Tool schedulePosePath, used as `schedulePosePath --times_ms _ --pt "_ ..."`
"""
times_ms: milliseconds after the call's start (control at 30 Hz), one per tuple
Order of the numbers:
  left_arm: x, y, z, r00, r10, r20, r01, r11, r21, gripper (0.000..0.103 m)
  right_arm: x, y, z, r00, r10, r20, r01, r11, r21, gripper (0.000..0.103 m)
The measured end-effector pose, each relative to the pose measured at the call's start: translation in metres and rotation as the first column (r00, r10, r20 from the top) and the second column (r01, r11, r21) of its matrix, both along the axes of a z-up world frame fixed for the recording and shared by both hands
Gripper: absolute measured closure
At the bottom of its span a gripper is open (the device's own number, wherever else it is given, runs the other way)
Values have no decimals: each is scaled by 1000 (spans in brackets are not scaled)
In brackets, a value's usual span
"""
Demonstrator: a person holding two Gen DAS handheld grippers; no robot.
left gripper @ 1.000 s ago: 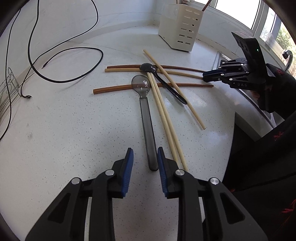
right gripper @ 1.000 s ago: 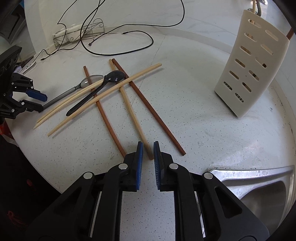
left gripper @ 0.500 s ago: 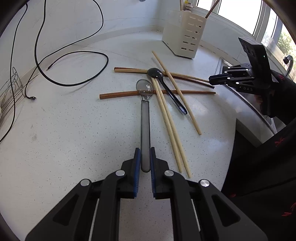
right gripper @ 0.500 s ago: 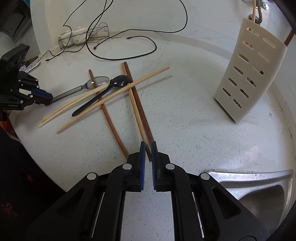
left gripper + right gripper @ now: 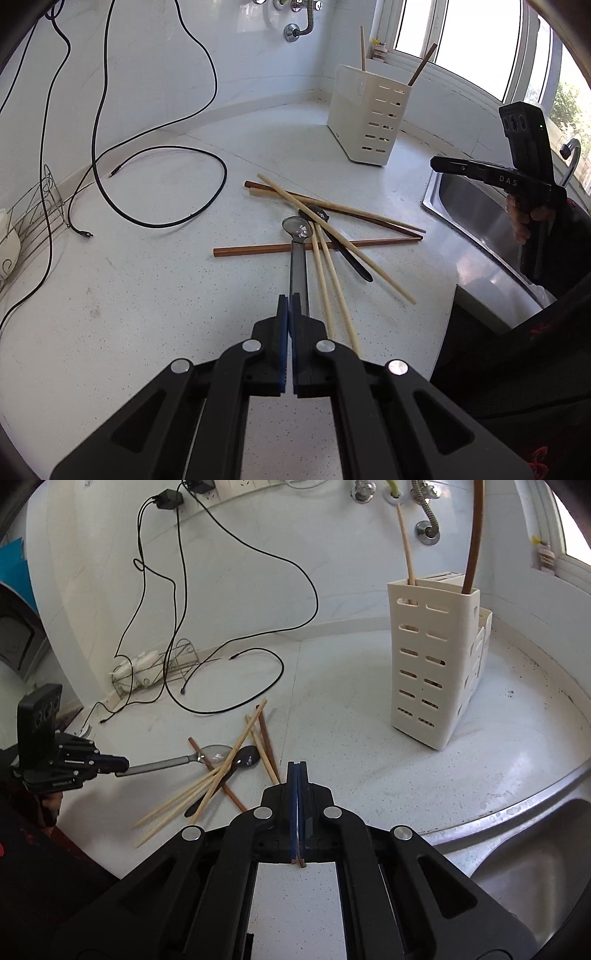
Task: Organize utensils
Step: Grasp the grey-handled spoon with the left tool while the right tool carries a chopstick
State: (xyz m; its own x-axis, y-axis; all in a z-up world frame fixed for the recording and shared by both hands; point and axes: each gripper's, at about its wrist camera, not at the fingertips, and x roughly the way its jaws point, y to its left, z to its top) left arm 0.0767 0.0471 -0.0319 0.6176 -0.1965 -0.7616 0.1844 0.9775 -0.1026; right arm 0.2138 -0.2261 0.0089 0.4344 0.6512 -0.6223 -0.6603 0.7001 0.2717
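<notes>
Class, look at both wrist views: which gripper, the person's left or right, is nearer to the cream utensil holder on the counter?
Right. The right gripper hangs beside the sink, not far from the cream utensil holder. The left gripper is across the utensil pile, shut on the grey spoon.

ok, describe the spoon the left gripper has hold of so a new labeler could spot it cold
On the white speckled counter, left of the steel sink, lies a criss-cross pile of chopsticks and two spoons. The spoon runs from that pile toward the left gripper, which pinches its handle end. It is grey with a clear, glinting bowl, unlike the all-black spoon beside it.
</notes>
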Motion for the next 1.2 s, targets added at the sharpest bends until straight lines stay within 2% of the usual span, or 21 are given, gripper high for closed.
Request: schedulePosePath --times_ms 167,300,533,800,1200 --pt "0 2 1 1000 25 8 -25 1000 2 102 0 -3 -13 999 -22 -34 21 999 -31 102" --pt "-1 7 5 999 51 16 -51 999 -2 102 -4 -8 -27 997 -34 -64 29 997 -68 95" --pt "-1 7 9 998 59 17 -59 998 8 102 -18 3 -52 994 17 -108 -31 991 -130 95" --pt "-1 5 9 998 59 8 -59 998 16 102 -29 11 -71 995 41 -95 -60 975 -215 95" --pt "-4 5 7 997 73 -4 -73 997 14 102 -30 23 -73 995 85 -47 -95 954 -283 98"
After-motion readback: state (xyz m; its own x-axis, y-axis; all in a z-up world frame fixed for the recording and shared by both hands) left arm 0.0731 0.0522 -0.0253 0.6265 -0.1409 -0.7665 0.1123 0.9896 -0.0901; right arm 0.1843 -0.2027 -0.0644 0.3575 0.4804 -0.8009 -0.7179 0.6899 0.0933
